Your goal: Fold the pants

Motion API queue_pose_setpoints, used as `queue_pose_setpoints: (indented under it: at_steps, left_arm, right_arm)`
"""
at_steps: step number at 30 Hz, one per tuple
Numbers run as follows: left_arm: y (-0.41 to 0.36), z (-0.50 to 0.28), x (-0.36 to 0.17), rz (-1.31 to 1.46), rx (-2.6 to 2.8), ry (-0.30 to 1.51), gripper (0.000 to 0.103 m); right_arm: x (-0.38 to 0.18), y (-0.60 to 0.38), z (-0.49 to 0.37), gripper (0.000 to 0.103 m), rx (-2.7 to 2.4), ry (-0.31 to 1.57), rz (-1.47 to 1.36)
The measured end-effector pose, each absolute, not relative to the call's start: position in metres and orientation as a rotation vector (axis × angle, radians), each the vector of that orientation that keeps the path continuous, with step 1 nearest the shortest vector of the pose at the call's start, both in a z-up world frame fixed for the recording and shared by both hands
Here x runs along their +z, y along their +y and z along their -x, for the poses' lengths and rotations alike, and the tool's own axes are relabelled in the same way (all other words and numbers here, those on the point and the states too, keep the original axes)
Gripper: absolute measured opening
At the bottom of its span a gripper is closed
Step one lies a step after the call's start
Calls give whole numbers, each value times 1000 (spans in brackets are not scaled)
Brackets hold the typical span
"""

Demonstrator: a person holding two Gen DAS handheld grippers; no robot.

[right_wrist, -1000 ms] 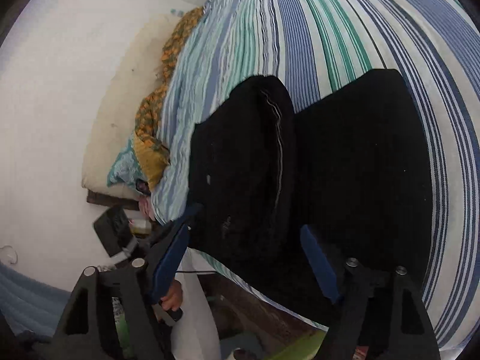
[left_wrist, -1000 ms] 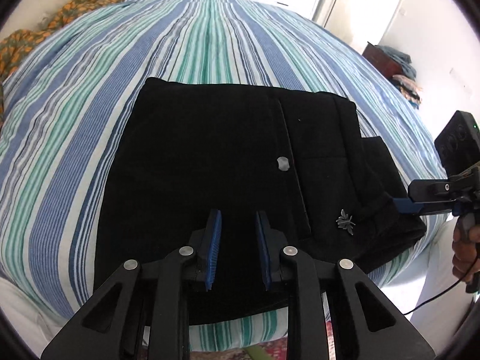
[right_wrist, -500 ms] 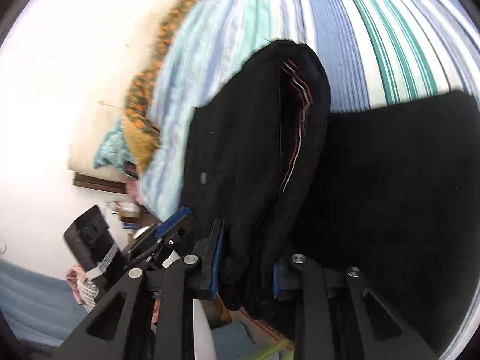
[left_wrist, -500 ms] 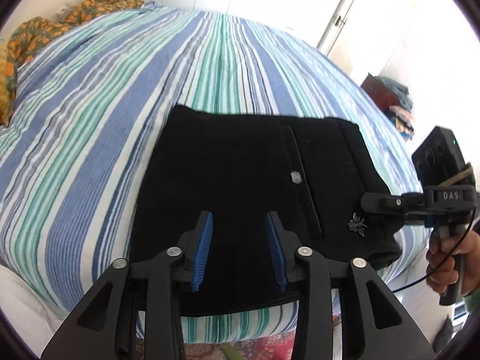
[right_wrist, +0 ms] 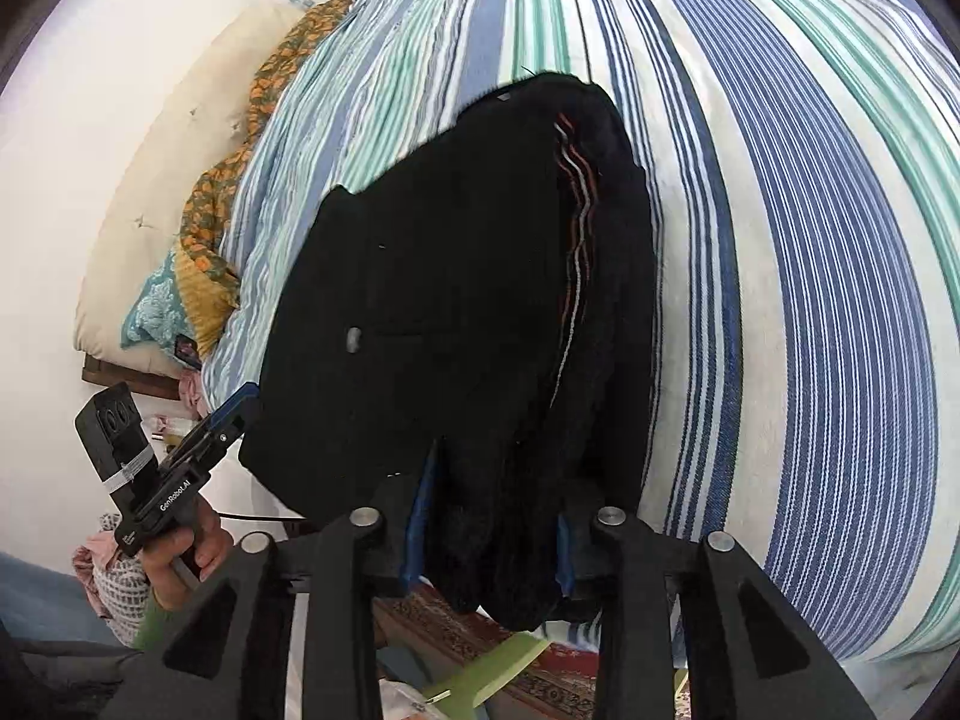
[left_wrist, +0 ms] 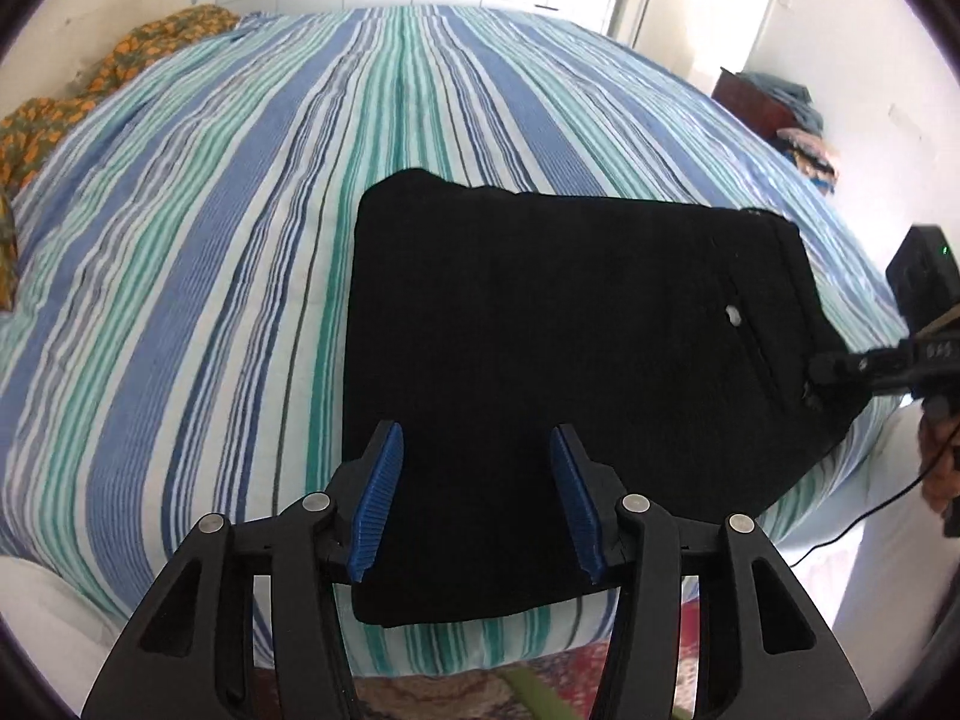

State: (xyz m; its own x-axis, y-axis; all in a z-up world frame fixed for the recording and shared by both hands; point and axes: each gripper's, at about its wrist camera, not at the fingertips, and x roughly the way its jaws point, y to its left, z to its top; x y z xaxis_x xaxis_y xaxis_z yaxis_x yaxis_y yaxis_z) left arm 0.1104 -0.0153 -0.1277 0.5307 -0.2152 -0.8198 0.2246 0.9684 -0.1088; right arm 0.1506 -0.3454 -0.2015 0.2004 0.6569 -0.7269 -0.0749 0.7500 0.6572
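The black pants [left_wrist: 558, 330] lie folded into a thick rectangle near the front edge of the striped bed [left_wrist: 240, 210]. My left gripper [left_wrist: 477, 498] hovers open just above their near left part, touching nothing. My right gripper [right_wrist: 489, 531] is shut on the waistband end of the pants [right_wrist: 468, 300], where red and white inner stripes show. It lifts that end off the bed. In the left wrist view the right gripper [left_wrist: 825, 375] grips the right edge. In the right wrist view the left gripper [right_wrist: 231, 414] sits at the pants' left corner.
An orange patterned blanket [left_wrist: 108, 78] and a pillow [right_wrist: 174, 138] lie at the head of the bed. A dark chest with piled clothes [left_wrist: 774, 108] stands at the far right. A patterned rug [right_wrist: 540, 678] covers the floor below the bed edge.
My right gripper went from open around the waistband end to shut on it and has raised it. My left gripper opened wider and shifted left along the near edge.
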Motion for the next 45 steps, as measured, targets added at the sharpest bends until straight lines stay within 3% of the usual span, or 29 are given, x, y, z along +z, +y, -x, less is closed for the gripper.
queue_pose_setpoints:
  at_steps: [3,11,14,19,24,29,32,37,45]
  left_arm:
    - [-2,-107,-115,75,-272,946,52]
    - [-21,-103,-117,-12,-275,933,52]
    - [-25,-99,-126,-52,-262,968,54]
    - [-35,-97,-131,-128,-256,981,55]
    - [-26,-95,-117,-61,-263,925,55]
    - [-22,-99,-128,-73,-245,953,56]
    - [-25,-98,-131,-106,-248,947,57]
    - [-30,-97,-131,-118,-257,942,60]
    - [-28,-97,-132,-93,-262,945,61]
  right_arm:
    - [-187,-357,-149,55,541,1237,-604]
    - [-86,-354,-157,56,613,952,-310]
    - [-96,-324,-139,56,674,968,-211]
    - [-165,-316,-117,53,590,1108,-158]
    - [-125,-316,-129,53,554,1085,-152]
    - [-84,-285,-170,63,590,970,-81]
    - [-97,-264,-202,65,585,975,-73]
    - [-166,-249,-234,65,532,1133,-56]
    - [-122,-265,-191,65,515,1028,-45]
